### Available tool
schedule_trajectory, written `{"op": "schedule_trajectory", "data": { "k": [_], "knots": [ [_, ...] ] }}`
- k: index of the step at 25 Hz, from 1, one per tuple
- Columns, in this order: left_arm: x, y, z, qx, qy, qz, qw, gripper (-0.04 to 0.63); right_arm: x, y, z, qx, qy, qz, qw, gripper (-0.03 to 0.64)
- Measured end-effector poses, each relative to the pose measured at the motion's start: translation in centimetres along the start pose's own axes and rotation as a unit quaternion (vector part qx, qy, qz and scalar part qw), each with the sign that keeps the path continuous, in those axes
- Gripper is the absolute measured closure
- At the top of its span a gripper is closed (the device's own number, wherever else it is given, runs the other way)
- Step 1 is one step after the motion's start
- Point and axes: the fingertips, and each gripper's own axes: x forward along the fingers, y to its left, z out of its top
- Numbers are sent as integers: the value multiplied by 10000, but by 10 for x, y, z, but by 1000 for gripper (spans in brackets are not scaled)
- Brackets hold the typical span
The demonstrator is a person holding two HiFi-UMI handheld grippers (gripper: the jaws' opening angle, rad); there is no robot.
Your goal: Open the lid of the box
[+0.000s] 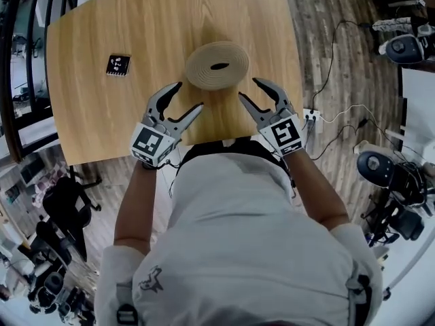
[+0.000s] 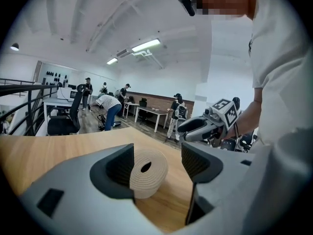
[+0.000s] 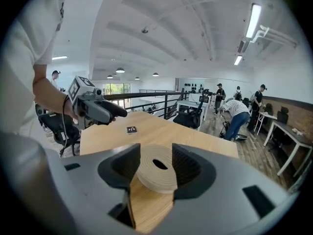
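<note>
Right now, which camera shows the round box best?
The head view: the round box lies whole and uncovered, seen from above. Both gripper views show it side-on, partly hidden behind their own open jaws.

You have bright, even light from ceiling strip lights (image 3: 253,21), only a soft shadow round the box (image 1: 217,78) on the table (image 1: 88,114), heavy fisheye bending with black corners in both gripper views, lesser curving at the head view's edges, and slight softness in the nearest foreground.
</note>
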Motion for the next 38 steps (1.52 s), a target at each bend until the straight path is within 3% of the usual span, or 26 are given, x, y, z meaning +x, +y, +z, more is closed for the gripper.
{"op": "schedule_trajectory", "data": {
  "k": [5,10,15,21,27,33,38],
  "knots": [
    [11,22,-35,173,353,-105,9992,302,28,-1,-15,-617,368,13,9974,407],
    [22,37,-71,347,709,-239,9966,302,53,0,-31,-1437,743,25,9868,407],
    [39,51,-109,705,1203,-435,9893,293,79,-2,-41,-2296,1037,113,9677,407],
    [58,67,-157,909,1671,-667,9795,284,109,-3,-63,-3204,1394,269,9366,407],
    [77,74,-177,1166,1900,-869,9710,271,129,-7,-82,-3563,1719,330,9178,405],
    [93,74,-182,1558,1964,-978,9631,264,144,-8,-90,-3697,1717,398,9123,416],
    [103,70,-181,1599,1865,-1111,9630,261,155,-6,-87,-3975,1702,363,9009,428]
  ]
}}
